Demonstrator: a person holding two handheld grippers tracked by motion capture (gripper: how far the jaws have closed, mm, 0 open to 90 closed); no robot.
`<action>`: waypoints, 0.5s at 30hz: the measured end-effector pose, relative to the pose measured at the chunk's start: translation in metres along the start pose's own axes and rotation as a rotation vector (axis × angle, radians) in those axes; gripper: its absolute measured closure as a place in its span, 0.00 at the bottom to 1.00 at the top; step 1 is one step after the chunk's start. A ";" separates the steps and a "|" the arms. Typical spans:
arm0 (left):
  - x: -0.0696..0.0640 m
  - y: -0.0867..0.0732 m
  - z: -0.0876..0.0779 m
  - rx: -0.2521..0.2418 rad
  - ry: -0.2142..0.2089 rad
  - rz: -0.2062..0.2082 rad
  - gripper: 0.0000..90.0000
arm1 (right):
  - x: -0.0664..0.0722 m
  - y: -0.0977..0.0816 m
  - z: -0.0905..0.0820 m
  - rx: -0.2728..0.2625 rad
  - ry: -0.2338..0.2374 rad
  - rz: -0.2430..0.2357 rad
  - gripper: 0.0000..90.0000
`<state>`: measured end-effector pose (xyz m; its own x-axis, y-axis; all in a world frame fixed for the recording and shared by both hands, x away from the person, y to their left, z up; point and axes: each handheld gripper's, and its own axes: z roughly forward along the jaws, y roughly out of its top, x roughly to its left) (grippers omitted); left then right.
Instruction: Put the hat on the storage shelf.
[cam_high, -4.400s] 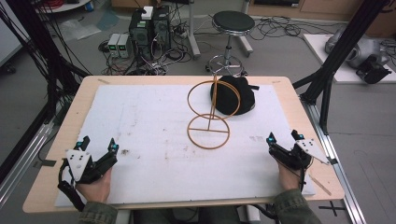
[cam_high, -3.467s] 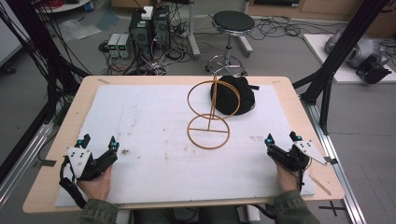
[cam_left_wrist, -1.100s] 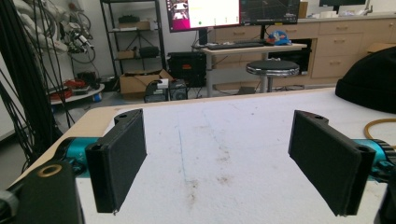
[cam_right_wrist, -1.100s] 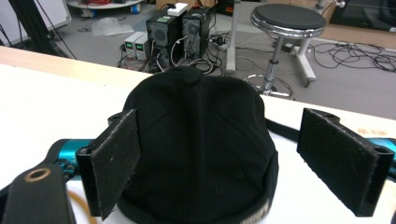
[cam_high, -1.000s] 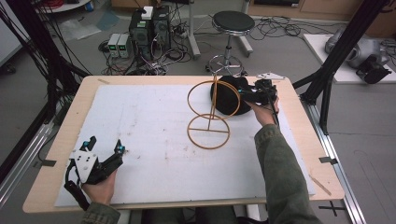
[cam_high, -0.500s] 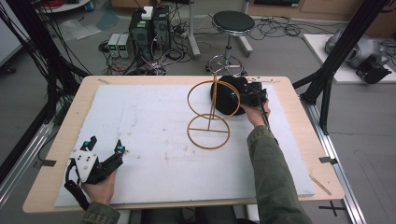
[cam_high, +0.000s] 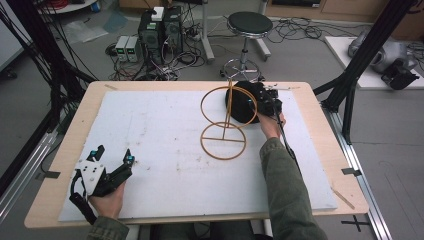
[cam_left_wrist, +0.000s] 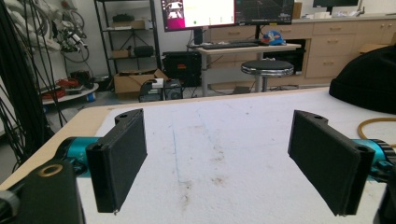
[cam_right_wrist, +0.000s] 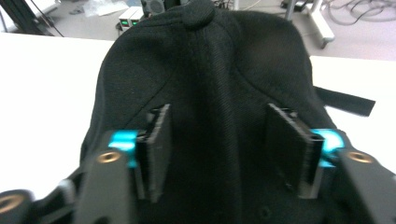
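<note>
I see a black cap (cam_high: 240, 102) lying at the far side of the counter (cam_high: 320, 150), just behind the tan wire stand (cam_high: 225, 125) of two rings. My right hand-held gripper (cam_high: 264, 100) is at the cap's right side, released, its jaws spread apart over the crown, just below the cap's top button (cam_right_wrist: 198, 11). My left hand-held gripper (cam_high: 112, 157) sits well away from the cap at the near left corner, jaws wide apart with nothing between them.
</note>
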<state>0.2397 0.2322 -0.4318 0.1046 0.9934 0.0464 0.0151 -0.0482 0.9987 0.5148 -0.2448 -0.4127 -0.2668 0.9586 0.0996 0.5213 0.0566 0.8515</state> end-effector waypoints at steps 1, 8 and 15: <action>0.000 0.000 0.000 0.000 0.000 0.000 0.22 | 0.000 0.000 0.000 0.000 0.000 0.000 0.57; 0.001 0.000 0.001 0.004 -0.002 -0.002 0.22 | 0.003 -0.002 -0.003 0.006 -0.024 -0.034 0.98; 0.002 -0.001 0.001 0.015 -0.006 0.000 0.23 | 0.005 -0.003 -0.009 -0.031 0.006 -0.066 0.98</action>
<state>0.2410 0.2343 -0.4330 0.1110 0.9927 0.0464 0.0296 -0.0500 0.9983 0.5048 -0.2423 -0.4104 -0.3049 0.9513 0.0457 0.4773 0.1112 0.8717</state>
